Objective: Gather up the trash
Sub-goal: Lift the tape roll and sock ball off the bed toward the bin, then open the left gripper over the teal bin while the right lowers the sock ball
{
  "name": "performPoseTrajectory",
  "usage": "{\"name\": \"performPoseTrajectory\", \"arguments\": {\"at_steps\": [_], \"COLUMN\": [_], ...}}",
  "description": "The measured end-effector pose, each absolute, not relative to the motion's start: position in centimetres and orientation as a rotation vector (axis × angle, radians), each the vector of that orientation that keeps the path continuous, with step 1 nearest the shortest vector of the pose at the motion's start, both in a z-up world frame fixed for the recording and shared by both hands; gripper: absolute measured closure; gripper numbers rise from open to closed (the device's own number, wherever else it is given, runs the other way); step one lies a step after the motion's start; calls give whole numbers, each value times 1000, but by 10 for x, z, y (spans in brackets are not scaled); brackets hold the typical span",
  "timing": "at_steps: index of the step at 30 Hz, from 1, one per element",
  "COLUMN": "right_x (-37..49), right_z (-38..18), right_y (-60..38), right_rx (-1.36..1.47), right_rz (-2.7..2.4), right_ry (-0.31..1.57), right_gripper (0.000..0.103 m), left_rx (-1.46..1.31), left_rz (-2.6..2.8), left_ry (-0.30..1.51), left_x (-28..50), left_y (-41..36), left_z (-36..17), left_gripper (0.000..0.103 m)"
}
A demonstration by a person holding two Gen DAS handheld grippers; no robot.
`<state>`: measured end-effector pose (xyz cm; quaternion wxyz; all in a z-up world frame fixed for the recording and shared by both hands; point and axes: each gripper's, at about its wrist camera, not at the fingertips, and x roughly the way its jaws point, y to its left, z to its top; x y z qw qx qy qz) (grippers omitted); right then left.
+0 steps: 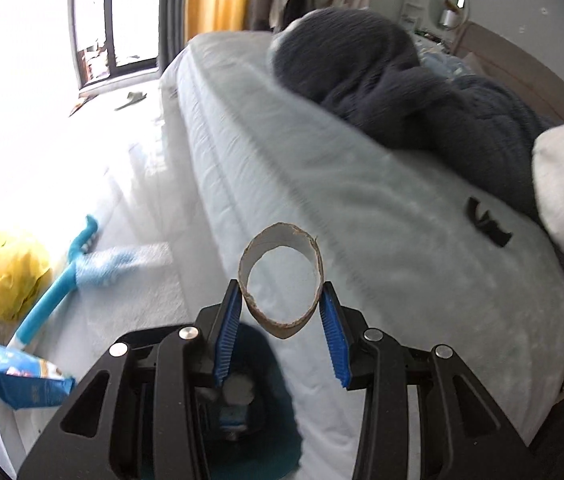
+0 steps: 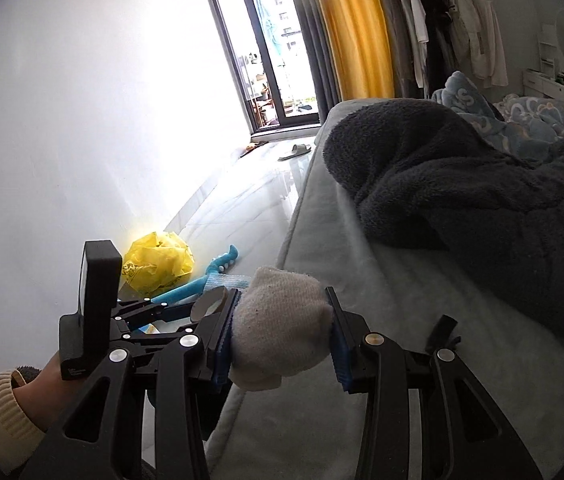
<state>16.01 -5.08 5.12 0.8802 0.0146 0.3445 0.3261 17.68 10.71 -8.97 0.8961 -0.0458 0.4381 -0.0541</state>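
Left wrist view: the left gripper point(image 1: 281, 300) pinches a squashed cardboard tube point(image 1: 281, 279) over a dark bin point(image 1: 270, 408) on the near floor. In the right wrist view, the right gripper point(image 2: 282, 334) clamps a white sock point(image 2: 278, 328) over the bed point(image 2: 362, 280) edge. Farther left lie a blue brush point(image 1: 54, 288) and yellow bag point(image 1: 8, 272). Risk: the thin tube may buckle and slip, missing the bin.
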Motion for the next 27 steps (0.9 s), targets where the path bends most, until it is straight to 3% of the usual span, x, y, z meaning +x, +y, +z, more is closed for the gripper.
{"name": "performPoseTrajectory", "arguments": {"at_steps": [19, 27], "right_x": [162, 166], "right_z": [20, -5], "right_y": [47, 86], "right_rx": [-18, -41], "right_rz": [802, 822], "right_ry": [814, 905], "right_gripper": [62, 62], "left_rx": [-225, -270], "left_rz": [-9, -12], "left_ry": [1284, 1348], "left_x": [153, 145], "left_y": [194, 213], "left_z": [-184, -196], "left_gripper": [60, 59]}}
